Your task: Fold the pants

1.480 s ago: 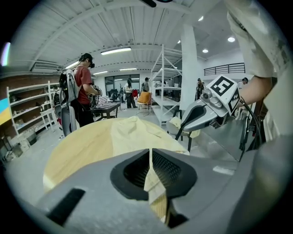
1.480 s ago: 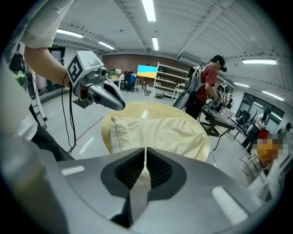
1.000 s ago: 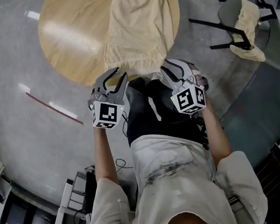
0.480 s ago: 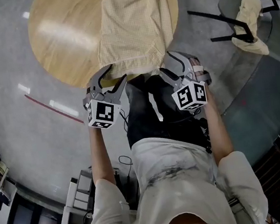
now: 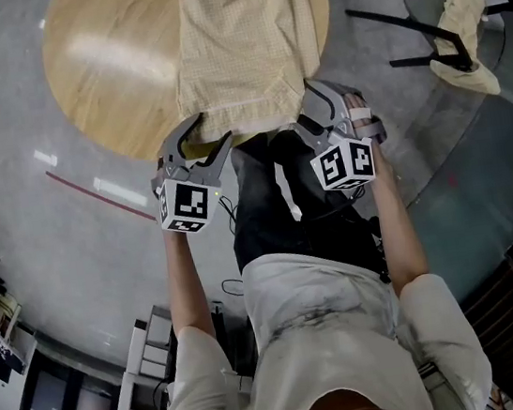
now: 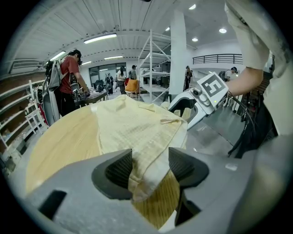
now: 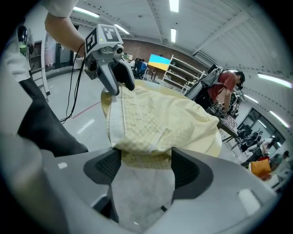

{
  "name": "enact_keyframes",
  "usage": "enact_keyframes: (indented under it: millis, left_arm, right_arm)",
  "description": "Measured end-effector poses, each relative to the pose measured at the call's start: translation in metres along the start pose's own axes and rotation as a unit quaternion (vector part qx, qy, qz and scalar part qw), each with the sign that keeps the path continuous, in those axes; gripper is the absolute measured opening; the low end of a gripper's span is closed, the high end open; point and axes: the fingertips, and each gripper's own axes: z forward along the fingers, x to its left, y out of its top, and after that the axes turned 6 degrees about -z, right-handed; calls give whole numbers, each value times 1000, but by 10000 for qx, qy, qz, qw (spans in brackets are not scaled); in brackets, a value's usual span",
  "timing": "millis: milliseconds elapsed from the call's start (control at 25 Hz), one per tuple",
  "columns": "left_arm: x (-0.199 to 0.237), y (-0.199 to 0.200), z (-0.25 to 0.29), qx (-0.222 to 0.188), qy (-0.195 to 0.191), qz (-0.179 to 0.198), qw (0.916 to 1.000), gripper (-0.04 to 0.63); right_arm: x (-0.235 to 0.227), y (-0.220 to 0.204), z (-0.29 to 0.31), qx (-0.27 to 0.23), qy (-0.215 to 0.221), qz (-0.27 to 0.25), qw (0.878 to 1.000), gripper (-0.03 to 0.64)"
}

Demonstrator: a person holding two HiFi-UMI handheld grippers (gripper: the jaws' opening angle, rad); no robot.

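As the jaws of the left hand-held gripper (image 6: 150, 169) have just been opening and stand wide, I record it as gripping nothing. The near left corner of the pants (image 6: 132, 132) lies slack between the pads, brushing one pad at most and not pinched. The right hand-held gripper (image 7: 145, 167), whose jaws have also just been opening, likewise stands wide. The near right corner of the cloth sits unpressed at the mouth of its jaws, with bare floor showing below. Both hand-held grippers sit at the near edge of the garment, one to each corner. The pants, pale yellow, lie spread on the round wooden surface (image 5: 105, 69) and run away from me, with the near edge at the rim and, on the right, overhanging it. That near edge carries a flat stitched band; whether it is waistband or hem I cannot tell. Assessment: a thin, light, textured weave, entirely limp. It should drape and sag from any hold, keep no shape of its own, and neither slip much nor damage easily. Recommended hold: the two near corners, on the band, where the cloth is doubled and firmest, taking every layer in each pinch. Risk noted: a shallow bite may catch the top layer only and send the fold askew.
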Motion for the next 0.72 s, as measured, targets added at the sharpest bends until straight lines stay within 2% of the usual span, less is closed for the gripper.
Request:
enact_keyframes:
  millis: [200,360,720]
  left_arm:
    - [2,-5,4,71,22,-49,10000,253]
    - [3,-8,7,151,99,-8,9998,233]
    - [8,-6,6,158,192,-87,9997,160]
  right_arm:
    - [-4,4,7,-77,-107,24,9999,325]
    - [-4,5,6,-62,-29,-80,9999,308]
    - [-6,6,-7,-149,58,-38,9999,187]
